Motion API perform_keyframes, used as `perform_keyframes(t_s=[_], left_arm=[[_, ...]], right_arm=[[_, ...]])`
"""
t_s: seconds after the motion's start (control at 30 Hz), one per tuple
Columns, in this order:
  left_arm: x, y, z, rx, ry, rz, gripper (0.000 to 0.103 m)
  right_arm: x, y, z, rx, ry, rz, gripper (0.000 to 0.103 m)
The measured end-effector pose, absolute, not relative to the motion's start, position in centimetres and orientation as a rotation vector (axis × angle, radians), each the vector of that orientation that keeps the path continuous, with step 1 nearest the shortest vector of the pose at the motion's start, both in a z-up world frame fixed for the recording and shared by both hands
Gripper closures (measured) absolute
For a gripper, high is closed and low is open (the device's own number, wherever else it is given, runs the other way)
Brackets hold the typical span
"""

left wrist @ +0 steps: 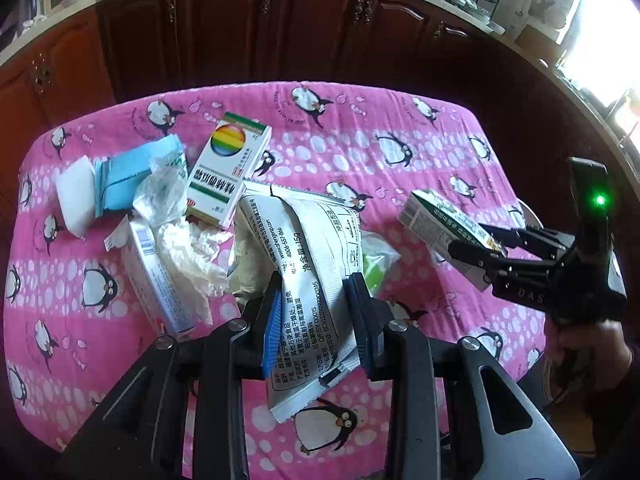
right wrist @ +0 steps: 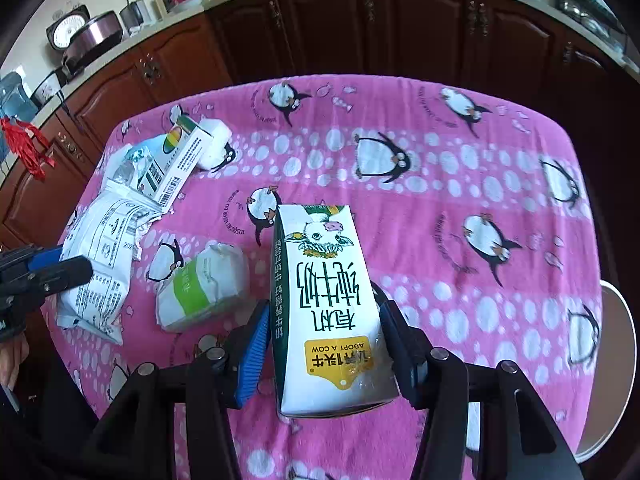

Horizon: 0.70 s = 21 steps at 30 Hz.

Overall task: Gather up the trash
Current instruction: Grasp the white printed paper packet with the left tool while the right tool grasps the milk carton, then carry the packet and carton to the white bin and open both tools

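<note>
Both grippers loaded: left gripper point(left wrist: 314, 316) pinching limp white printed sachet point(left wrist: 308, 280), right gripper point(right wrist: 324, 344) clamped on white-green milk carton point(right wrist: 324, 300), both above pink penguin-cloth counter point(right wrist: 440, 168). Risk: floppy sachet slipping out; remaining litter, rainbow-print box point(left wrist: 228, 168), untouched.

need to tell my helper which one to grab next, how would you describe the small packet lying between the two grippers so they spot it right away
On the pink penguin tablecloth, look between the silver printed wrapper in the left gripper and the milk carton in the right gripper. The small white packet lies loose there, the only one with a green band.
</note>
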<state>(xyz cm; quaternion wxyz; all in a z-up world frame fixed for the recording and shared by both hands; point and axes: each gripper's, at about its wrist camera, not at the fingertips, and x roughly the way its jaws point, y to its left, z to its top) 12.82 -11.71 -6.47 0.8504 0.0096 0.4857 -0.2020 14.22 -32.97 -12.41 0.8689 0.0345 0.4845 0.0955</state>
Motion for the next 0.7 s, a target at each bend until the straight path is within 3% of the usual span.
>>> perform_keyframes(t_s=[0.4,0.7], left_arm=[[12.6,-17.9,-4.4,0.071,0.995,-0.55,0.074],[12.5,-27.7,-4.0,0.141,0.996,-0.726,0.074]], right_arm=[[10.1,-37.0,-10.1,0.157,0.944,0.112,0.052],[6.2,-44.9,-8.5,0.232,0.875,-0.059,0.052]])
